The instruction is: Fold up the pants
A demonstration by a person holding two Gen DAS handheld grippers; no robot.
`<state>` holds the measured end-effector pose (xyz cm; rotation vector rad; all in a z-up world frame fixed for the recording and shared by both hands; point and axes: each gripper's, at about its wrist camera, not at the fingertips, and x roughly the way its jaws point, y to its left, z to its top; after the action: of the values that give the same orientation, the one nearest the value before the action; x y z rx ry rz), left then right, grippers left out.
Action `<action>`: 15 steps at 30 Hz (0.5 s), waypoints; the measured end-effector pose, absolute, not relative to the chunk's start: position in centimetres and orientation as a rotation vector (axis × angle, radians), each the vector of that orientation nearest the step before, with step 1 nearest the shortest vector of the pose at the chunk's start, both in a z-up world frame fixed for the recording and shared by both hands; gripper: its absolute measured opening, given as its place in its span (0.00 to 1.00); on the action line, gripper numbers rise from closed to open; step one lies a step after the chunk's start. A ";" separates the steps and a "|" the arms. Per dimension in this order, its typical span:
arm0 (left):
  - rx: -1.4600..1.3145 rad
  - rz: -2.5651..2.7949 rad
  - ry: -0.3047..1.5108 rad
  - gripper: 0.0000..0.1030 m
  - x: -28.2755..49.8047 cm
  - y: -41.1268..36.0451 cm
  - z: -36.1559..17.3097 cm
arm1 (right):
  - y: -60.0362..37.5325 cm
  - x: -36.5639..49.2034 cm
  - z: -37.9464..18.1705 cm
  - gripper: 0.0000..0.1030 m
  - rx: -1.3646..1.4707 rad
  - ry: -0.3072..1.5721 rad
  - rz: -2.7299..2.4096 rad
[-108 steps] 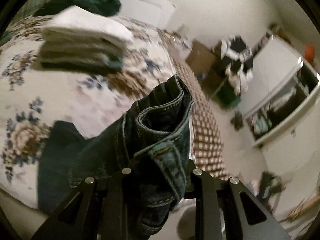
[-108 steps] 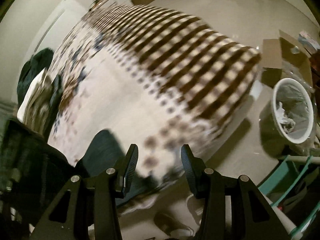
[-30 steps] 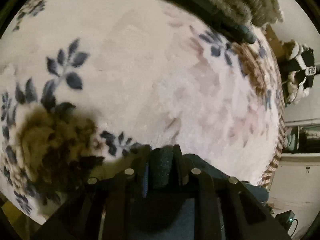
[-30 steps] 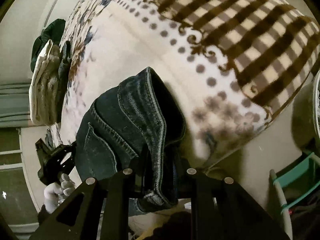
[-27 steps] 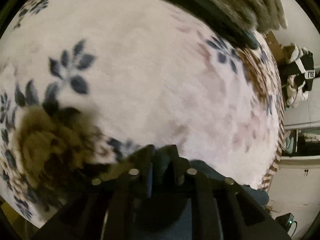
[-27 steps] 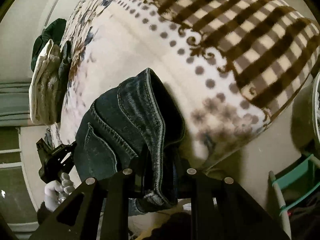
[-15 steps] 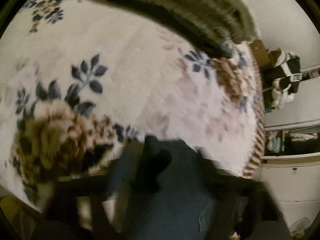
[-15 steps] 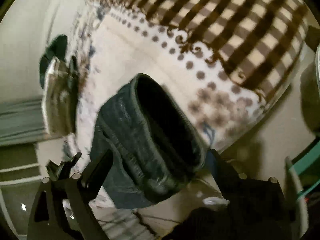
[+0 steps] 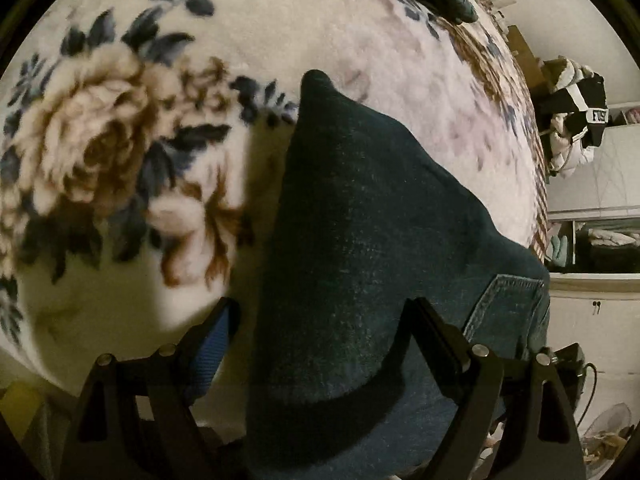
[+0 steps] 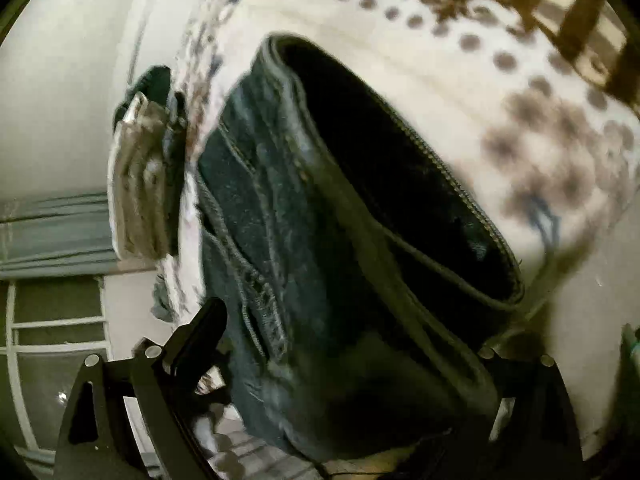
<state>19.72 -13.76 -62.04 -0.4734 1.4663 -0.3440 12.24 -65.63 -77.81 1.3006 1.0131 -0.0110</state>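
Dark denim jeans (image 9: 360, 240) lie on floral blanket (image 9: 120, 140). Left gripper (image 9: 320, 320) and right gripper (image 10: 348, 332) both spread wide, jeans between fingers, ungripped.

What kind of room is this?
Most likely a bedroom. A fluffy flowered blanket covers what looks like a bed, the jeans lie on it, folded clothes are stacked farther along, and shelves against the wall hold more clothes.

Matte black and angular, the left gripper (image 9: 320, 320) is showing silver screw heads along its triangular cut-out frames and a blue pad lining one finger (image 9: 214, 344). The right gripper (image 10: 352, 328) is wearing the same black frame and silver screws.
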 end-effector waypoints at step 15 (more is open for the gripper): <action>-0.542 -0.381 1.340 0.59 19.9 -15.2 -61.7 | -64.3 11.6 -78.8 0.52 1.295 1.003 -0.077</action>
<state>19.88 -15.18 -61.66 -0.5425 1.3395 -0.3812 11.61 -64.30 -78.76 1.2946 1.0027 -0.0766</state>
